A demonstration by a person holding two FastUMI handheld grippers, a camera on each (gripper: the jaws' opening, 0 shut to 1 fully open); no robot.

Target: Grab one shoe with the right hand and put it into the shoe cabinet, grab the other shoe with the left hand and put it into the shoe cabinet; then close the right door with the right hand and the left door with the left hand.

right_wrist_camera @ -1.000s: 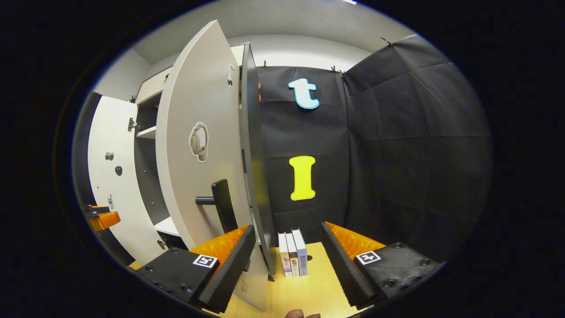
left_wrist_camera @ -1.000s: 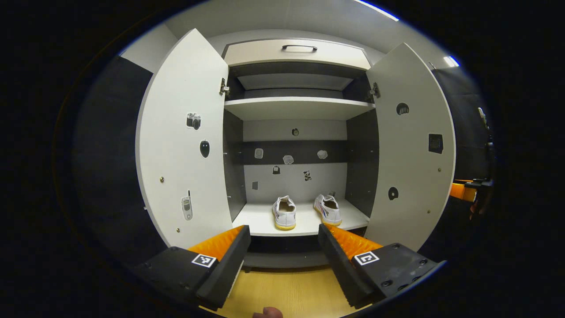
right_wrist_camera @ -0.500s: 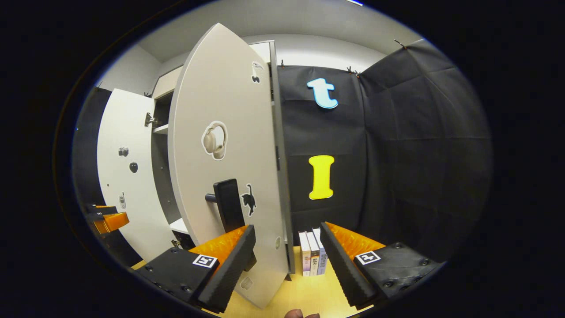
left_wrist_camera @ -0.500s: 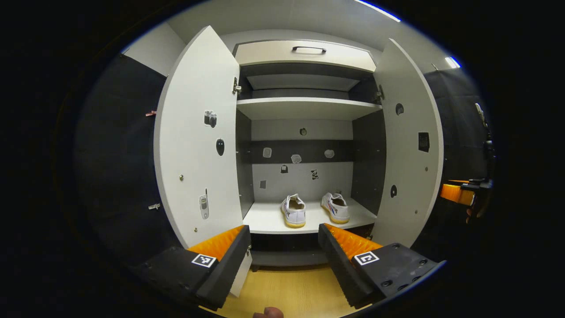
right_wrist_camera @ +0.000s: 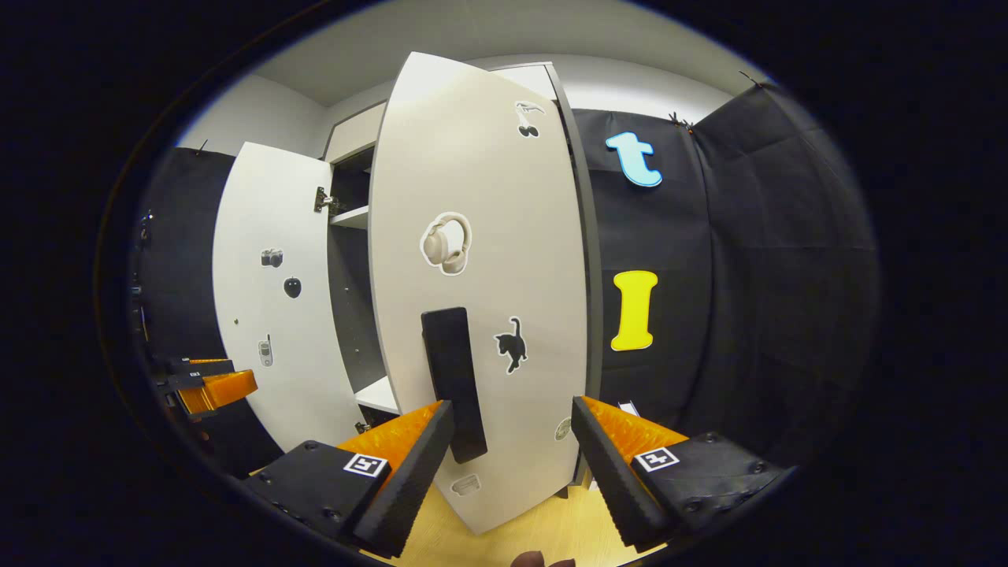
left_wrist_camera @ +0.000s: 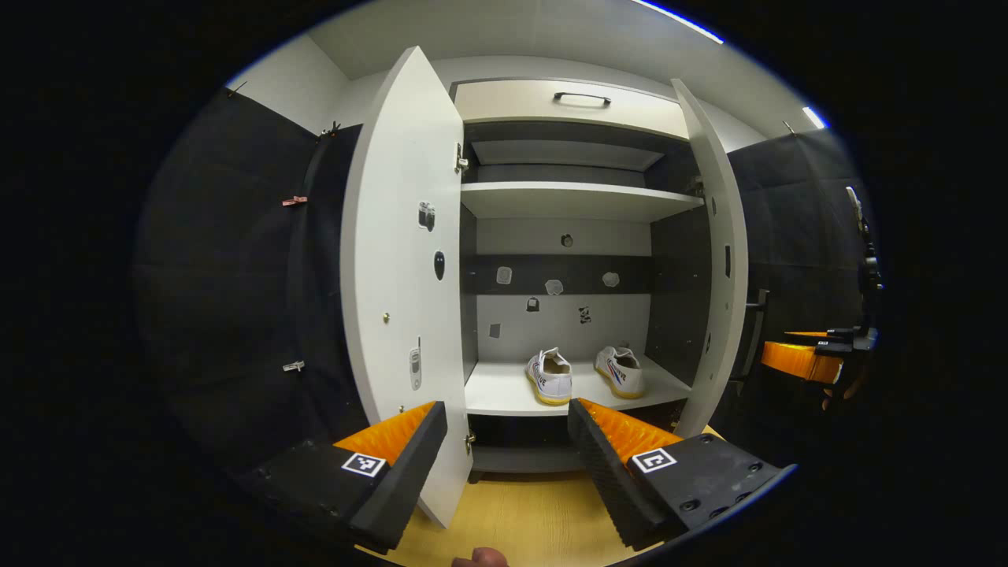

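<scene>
Both shoes (left_wrist_camera: 587, 373) shelved already, right gripper (right_wrist_camera: 510, 465) spread wide facing right door (right_wrist_camera: 504, 276) handle (right_wrist_camera: 453, 382); left gripper (left_wrist_camera: 508, 461) gaped, idle.

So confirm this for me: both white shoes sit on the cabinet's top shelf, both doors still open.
Wrong shelf. The left gripper view shows both white shoes on the bottom shelf of the cabinet; the top shelf is bare. The left door and right door are open.

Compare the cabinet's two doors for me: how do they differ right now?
The right door is seen from outside, showing a dark handle, headphone and cat stickers; the left door shows its inner face with camera and phone stickers. The right gripper faces the right door closely; the left gripper hangs farther back. Both doors are pale and open.
</scene>
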